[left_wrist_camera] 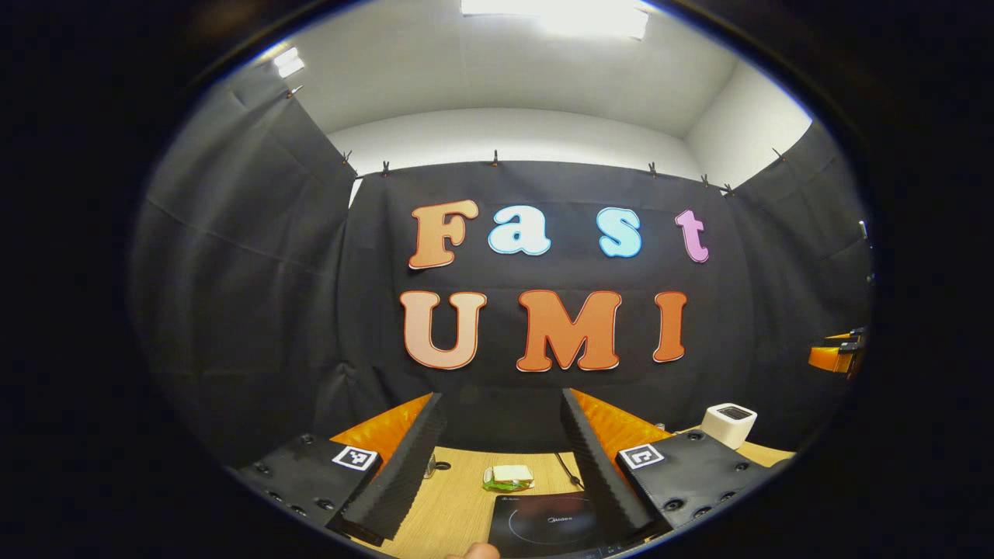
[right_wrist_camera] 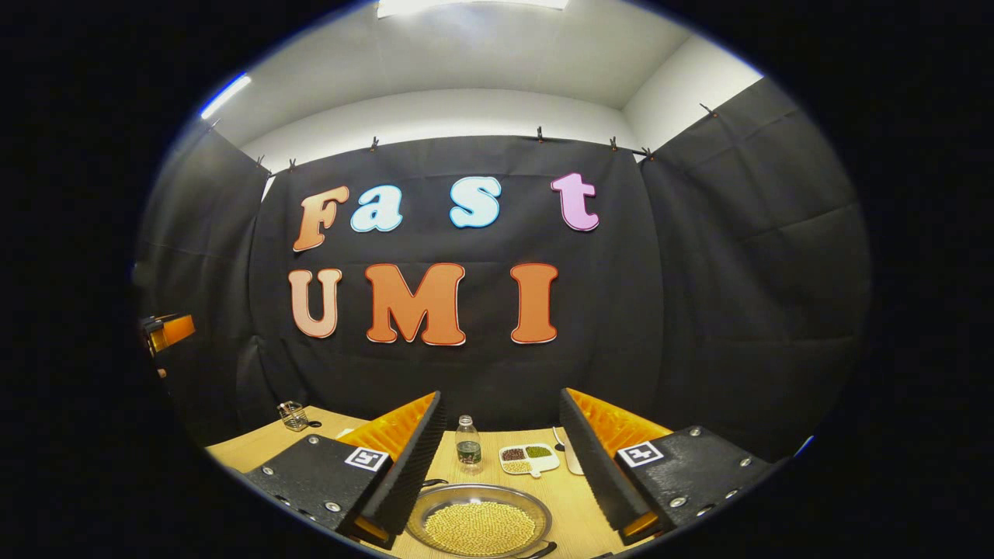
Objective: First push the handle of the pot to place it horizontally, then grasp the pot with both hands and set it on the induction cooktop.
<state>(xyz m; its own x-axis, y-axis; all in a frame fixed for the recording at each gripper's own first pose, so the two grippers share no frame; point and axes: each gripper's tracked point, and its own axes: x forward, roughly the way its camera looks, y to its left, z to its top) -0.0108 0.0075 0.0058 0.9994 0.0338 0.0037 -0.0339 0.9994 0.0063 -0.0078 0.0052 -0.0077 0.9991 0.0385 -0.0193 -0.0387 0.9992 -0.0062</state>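
Pot [right_wrist_camera: 480, 528], full of pale beans, sits on the wooden table [right_wrist_camera: 241, 446] between the right gripper's [right_wrist_camera: 501, 458] wide-open, empty fingers. Cooktop [left_wrist_camera: 547, 524] lies below the left gripper [left_wrist_camera: 505, 458], likewise open and empty. Beyond the pot: bottle [right_wrist_camera: 467, 441], dish [right_wrist_camera: 529, 458]. Black cloth walls around.

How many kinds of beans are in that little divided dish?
3: in the divided dish, dark reddish ones at back left, green ones at back right, pale yellowish ones in front. More may be hidden.
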